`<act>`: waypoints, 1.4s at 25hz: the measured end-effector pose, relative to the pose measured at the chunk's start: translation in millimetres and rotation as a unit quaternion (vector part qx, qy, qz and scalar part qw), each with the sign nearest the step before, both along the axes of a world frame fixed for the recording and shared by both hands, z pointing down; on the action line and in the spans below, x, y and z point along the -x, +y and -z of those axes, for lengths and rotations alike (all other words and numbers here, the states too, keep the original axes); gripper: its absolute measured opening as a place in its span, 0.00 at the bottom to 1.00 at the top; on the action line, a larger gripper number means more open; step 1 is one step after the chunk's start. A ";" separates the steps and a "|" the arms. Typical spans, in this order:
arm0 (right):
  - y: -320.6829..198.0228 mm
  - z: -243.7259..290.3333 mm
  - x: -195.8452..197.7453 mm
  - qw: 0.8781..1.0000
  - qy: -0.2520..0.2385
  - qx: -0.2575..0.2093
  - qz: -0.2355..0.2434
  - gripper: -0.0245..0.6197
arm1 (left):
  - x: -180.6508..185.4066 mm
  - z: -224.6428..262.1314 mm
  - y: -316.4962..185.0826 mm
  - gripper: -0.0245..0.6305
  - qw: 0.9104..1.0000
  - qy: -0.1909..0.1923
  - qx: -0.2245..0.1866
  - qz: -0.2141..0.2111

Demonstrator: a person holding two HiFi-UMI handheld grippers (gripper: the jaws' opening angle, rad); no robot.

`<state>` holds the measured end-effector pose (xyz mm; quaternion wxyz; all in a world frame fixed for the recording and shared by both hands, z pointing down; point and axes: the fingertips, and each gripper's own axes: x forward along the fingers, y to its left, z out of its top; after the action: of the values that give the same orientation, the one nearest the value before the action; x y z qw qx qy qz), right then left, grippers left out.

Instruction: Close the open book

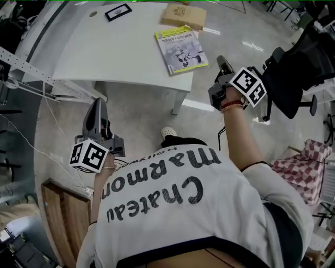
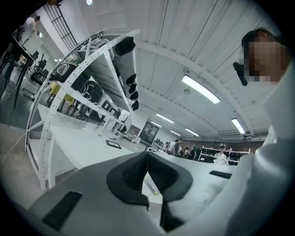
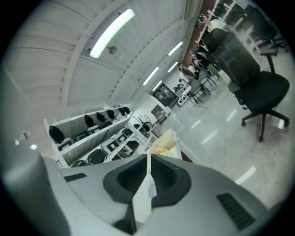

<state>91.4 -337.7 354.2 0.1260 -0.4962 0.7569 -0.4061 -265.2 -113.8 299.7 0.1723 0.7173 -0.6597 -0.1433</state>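
The book lies shut on the white table, its green and white cover facing up, close to the table's near right corner. My right gripper hangs in the air just right of that corner, off the table. Its jaws are shut with nothing in them. My left gripper is lower, in front of the table's near edge and far left of the book. Its jaws meet at the tips and hold nothing. Through the gap under them I see a strip of the table and the book's edge.
A brown cardboard box and a black picture frame sit further back on the table. A black office chair stands right of my right gripper. A red checked cloth lies at right, a wooden board at lower left.
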 end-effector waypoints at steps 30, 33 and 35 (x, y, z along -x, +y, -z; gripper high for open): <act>166.2 34.1 84.9 0.965 0.188 -0.128 0.134 0.10 | -22.8 -12.7 96.8 0.07 0.999 0.001 0.010 -0.032; 172.9 23.7 85.6 0.964 0.192 -0.117 0.139 0.10 | -22.1 -15.6 101.0 0.07 1.000 -0.001 0.013 -0.027; 178.0 15.4 86.2 0.965 0.190 -0.106 0.144 0.10 | -21.0 -18.2 104.3 0.07 1.000 0.002 0.015 -0.021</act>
<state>5.3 -159.7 338.8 -0.0286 -0.4340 0.8690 -0.2357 -244.2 -9.5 317.9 0.1873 0.7279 -0.6465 -0.1310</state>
